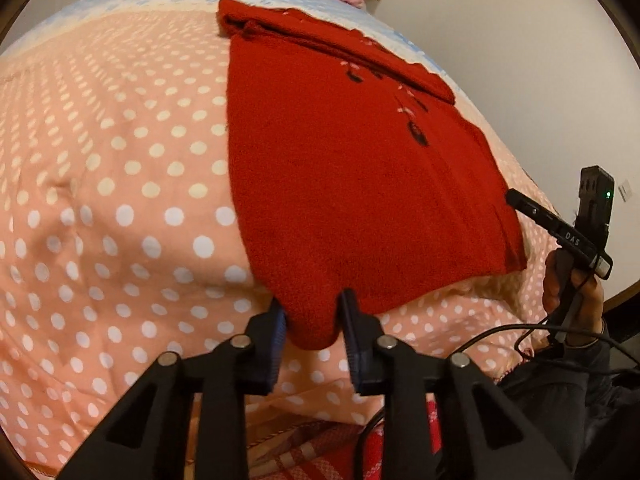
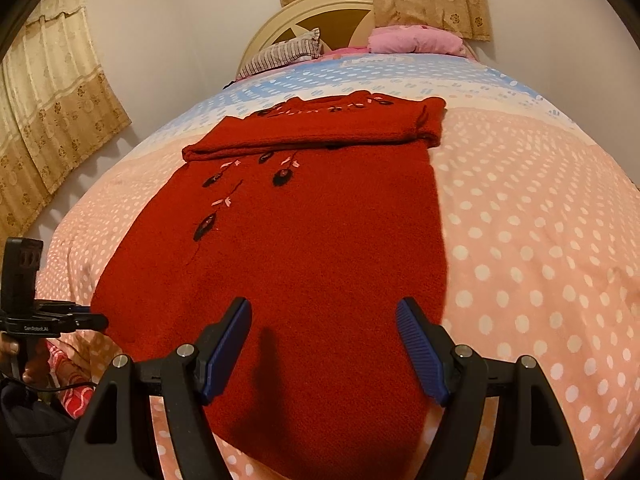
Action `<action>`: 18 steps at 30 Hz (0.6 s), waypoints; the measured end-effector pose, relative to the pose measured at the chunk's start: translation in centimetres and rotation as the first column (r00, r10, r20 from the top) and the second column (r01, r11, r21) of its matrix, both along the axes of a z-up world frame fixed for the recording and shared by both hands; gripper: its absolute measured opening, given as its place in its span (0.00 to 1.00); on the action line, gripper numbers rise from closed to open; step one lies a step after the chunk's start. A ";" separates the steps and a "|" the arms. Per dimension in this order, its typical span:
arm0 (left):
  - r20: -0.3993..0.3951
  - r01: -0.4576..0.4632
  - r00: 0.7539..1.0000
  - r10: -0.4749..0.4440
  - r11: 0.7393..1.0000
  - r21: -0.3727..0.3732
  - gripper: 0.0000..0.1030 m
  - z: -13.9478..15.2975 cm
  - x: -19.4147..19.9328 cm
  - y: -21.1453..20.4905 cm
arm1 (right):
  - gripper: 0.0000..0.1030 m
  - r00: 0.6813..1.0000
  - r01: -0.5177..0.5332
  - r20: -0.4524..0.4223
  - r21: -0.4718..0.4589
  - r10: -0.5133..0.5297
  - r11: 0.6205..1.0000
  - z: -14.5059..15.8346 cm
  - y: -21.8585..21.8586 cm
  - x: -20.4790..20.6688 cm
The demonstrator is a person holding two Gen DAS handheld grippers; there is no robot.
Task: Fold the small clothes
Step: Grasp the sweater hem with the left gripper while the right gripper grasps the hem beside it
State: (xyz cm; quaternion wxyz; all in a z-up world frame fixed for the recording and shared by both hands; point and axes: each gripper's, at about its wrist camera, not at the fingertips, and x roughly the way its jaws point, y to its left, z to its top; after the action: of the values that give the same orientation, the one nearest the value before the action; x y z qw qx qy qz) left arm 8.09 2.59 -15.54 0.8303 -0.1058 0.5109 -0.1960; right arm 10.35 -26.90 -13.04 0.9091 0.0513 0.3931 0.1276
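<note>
1. One red sweater (image 2: 304, 240) lay flat on the polka-dot bedspread (image 2: 540, 240), hem toward the cameras, neck toward the headboard (image 2: 320, 12).
2. Had both sleeves folded across the chest in a band near the collar (image 2: 316, 136).
3. Showed dark leaf embroidery (image 2: 204, 228) trailing down the front.
4. Left gripper (image 1: 313, 320): pads (image 1: 276, 344) closed narrowly on the sweater's near hem corner, a tongue of red knit pinched between them.
5. Right gripper (image 2: 324, 348): jaws spread wide apart, blue pads (image 2: 226, 352) poised over the hem with knit between them, nothing grasped; whether the tips touched the cloth could not be told.
6. Seen from the left wrist view, right gripper (image 1: 560, 232) sat beside the sweater's far hem corner, held in a hand (image 1: 572, 292).
7. Beyond the sweater: a striped pillow (image 2: 284, 54) and a pink pillow (image 2: 416, 40) at the headboard, curtains (image 2: 52, 120) on the wall.
</note>
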 end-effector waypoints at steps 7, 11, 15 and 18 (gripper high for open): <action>-0.031 -0.058 0.998 0.056 0.996 -0.063 0.36 -0.9 0.6 1.7 | 0.74 1.000 0.023 -0.006 0.006 -0.023 1.000 0.1 -2.0 -2.1; 0.021 -0.009 1.000 0.011 0.996 -0.090 0.12 0.0 0.2 1.4 | 0.74 0.998 0.048 -0.045 0.024 -0.047 0.999 -0.7 -3.4 -3.3; 0.092 0.032 0.995 -0.025 0.997 -0.077 0.12 1.5 -0.4 0.9 | 0.74 0.994 0.059 -0.099 0.077 -0.052 0.995 -1.3 -4.6 -5.0; 0.088 0.027 0.996 -0.018 0.994 -0.104 0.11 1.5 -0.1 1.3 | 0.74 0.992 0.049 -0.123 0.100 -0.037 0.994 -1.8 -4.9 -6.0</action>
State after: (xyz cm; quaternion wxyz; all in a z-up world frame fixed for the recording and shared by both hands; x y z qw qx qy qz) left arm 8.01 3.93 -14.08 0.8428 -0.1349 0.4645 -0.2362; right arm 4.32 -31.77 -14.81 0.8824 0.1142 0.4391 0.1246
